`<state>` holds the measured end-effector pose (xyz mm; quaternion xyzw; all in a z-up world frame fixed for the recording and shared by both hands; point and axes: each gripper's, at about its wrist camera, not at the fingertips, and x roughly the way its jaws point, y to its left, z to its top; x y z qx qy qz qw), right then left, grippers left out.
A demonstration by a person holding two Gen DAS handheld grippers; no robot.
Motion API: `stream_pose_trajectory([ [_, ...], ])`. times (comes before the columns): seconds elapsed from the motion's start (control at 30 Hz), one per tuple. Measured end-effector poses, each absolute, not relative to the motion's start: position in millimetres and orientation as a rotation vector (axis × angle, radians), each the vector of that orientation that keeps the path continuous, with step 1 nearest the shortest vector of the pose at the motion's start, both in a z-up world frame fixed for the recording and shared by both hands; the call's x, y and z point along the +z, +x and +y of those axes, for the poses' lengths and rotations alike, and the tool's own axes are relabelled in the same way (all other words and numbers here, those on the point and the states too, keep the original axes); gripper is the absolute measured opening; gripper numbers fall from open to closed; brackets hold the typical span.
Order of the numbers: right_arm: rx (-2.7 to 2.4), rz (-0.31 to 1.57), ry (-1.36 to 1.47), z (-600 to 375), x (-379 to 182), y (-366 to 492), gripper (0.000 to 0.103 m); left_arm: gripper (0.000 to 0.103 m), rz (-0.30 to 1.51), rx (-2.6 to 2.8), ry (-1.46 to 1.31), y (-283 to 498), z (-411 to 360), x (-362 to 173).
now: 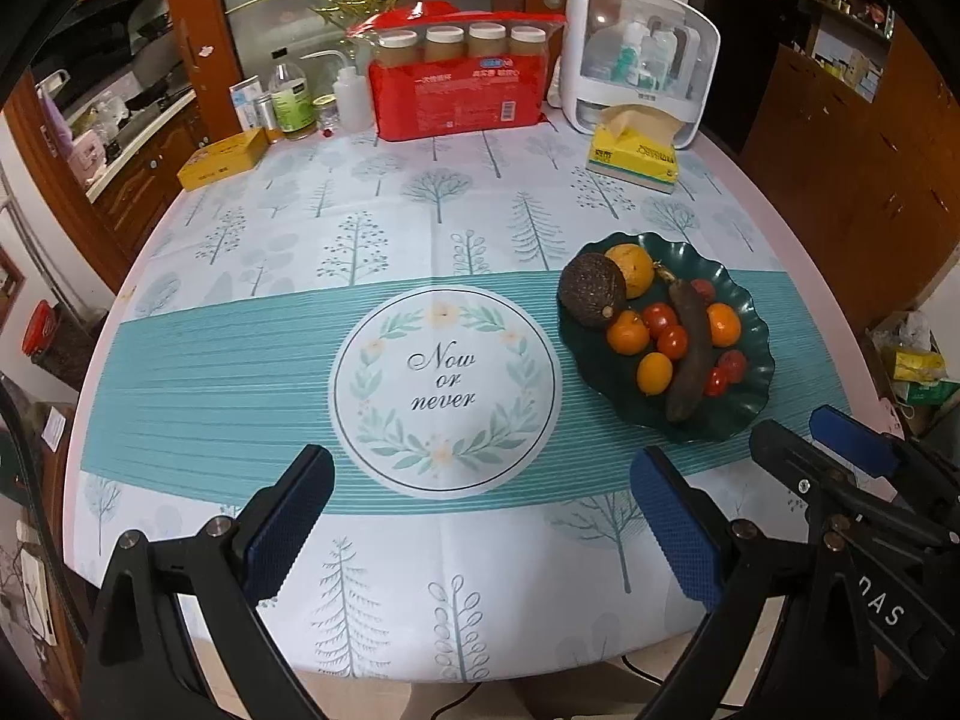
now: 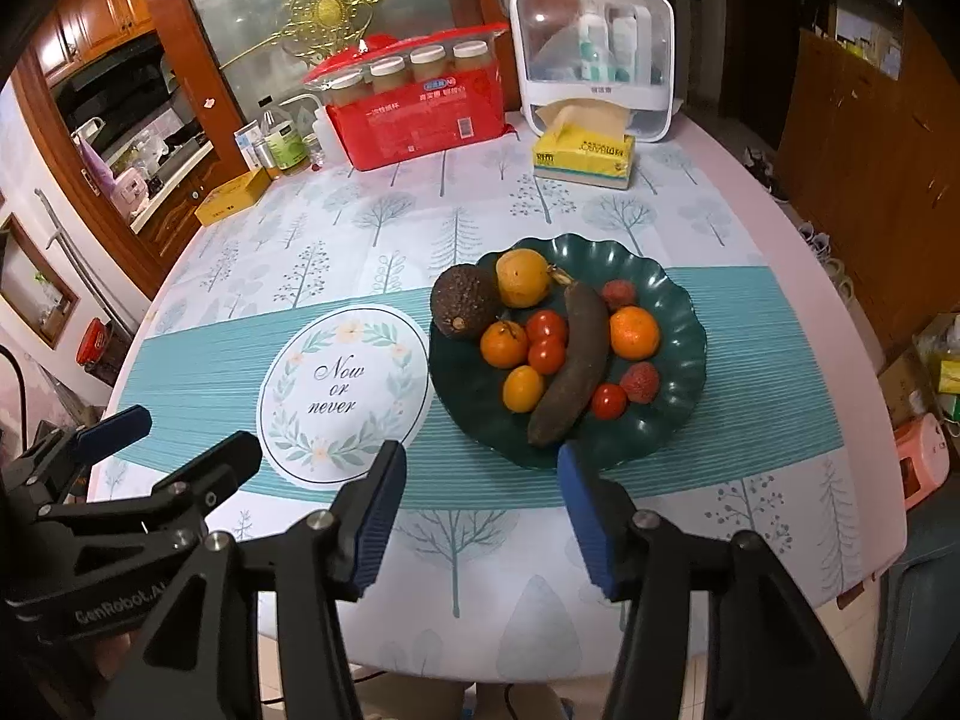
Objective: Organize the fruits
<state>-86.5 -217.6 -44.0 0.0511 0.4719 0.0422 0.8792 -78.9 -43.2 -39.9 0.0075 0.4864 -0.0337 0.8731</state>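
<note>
A dark green wavy-rimmed plate [image 1: 753, 324] [image 2: 684, 324] sits right of the table's centre. It holds an avocado [image 1: 591, 291] [image 2: 465, 300], a dark overripe banana [image 1: 690, 354] [image 2: 573, 366], a yellow fruit [image 2: 522, 277], tangerines [image 2: 634, 332], cherry tomatoes [image 2: 547, 327] and lychees [image 2: 639, 381]. My left gripper [image 1: 483, 534] is open and empty over the near table edge, left of the plate. My right gripper [image 2: 480, 519] is open and empty just in front of the plate; it also shows in the left wrist view [image 1: 840, 438].
At the table's far edge stand a red package with jars [image 1: 459, 87], a white storage box [image 1: 642, 57], a yellow tissue pack [image 1: 636, 153], bottles [image 1: 291, 99] and a yellow box [image 1: 222, 159]. A round "Now or never" print [image 1: 444, 387] marks the cloth's centre.
</note>
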Motion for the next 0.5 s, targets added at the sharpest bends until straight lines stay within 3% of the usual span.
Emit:
stream_pose_trajectory([
  [0.5, 0.061, 0.957, 0.053, -205, -36, -91, 0.054, 0.099, 0.999, -0.040, 0.002, -83, -41, -40],
])
